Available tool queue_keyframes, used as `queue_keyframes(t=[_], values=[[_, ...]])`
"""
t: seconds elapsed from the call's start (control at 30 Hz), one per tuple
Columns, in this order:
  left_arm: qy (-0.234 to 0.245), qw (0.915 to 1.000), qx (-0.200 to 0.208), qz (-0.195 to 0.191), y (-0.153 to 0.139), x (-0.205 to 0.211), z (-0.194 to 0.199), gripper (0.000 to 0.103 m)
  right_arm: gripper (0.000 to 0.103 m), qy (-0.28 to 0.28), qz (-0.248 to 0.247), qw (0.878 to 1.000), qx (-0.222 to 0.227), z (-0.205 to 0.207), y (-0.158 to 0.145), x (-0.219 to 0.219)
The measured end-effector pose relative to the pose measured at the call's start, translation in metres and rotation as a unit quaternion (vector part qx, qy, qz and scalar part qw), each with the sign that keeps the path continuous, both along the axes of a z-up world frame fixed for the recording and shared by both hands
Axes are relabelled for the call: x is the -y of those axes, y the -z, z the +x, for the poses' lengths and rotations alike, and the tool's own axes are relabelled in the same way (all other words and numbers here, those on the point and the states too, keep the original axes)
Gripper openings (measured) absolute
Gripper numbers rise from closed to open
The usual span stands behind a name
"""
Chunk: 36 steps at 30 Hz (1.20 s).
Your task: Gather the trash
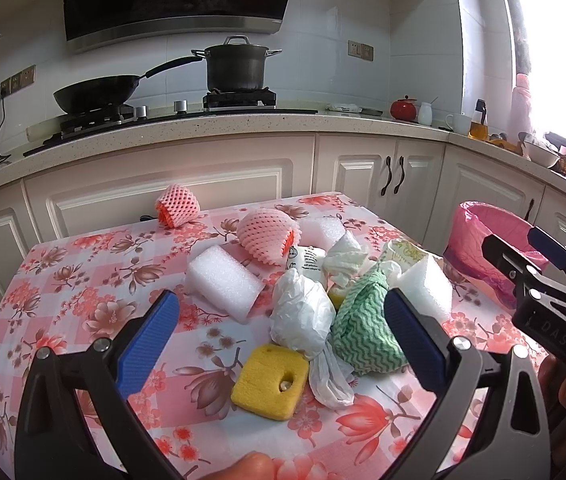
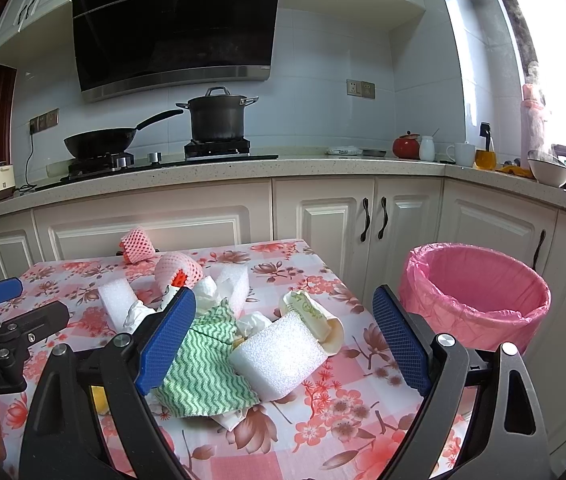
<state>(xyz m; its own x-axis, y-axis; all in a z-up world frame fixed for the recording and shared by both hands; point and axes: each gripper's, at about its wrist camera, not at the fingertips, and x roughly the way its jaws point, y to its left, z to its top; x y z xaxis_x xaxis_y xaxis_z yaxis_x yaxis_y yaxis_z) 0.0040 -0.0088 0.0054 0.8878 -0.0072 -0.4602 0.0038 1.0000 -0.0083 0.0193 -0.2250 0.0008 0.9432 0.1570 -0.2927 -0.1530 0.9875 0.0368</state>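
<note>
- We read "DAS" in pale raised letters on the black body of the right tongs (image 1: 523,258), seen from the left wrist view; the letters run slantwise
- We read "GenRobot.AI" in white on the black body of the left tongs (image 2: 11,300), seen from the right wrist view
- We see dark print on a white wrapper (image 1: 310,261) in the pile; too small to read

Your table (image 1: 83,264), in its pink floral cloth, carries the trash.
Between your left fingers lie a yellow sponge (image 1: 270,381) and white bag (image 1: 303,314); between your right fingers, a foam block (image 2: 279,354) and green cloth (image 2: 203,372).
</note>
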Motion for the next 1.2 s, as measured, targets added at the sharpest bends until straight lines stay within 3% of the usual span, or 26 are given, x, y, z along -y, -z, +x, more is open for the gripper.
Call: queue_keyframes(t=[0.8,1.2], values=[[-0.001,1.0,-0.004,-0.001,0.001,0.001,0.001,0.099,0.085,0.003,-0.003,1.0,-0.006,-0.001,0.002,-0.001],[-0.011,0.9974,-0.072,-0.001,0.032,-0.022,0.033,0.099,0.085,0.0,-0.015,0.991,-0.13,0.042,0.034,0.008]])
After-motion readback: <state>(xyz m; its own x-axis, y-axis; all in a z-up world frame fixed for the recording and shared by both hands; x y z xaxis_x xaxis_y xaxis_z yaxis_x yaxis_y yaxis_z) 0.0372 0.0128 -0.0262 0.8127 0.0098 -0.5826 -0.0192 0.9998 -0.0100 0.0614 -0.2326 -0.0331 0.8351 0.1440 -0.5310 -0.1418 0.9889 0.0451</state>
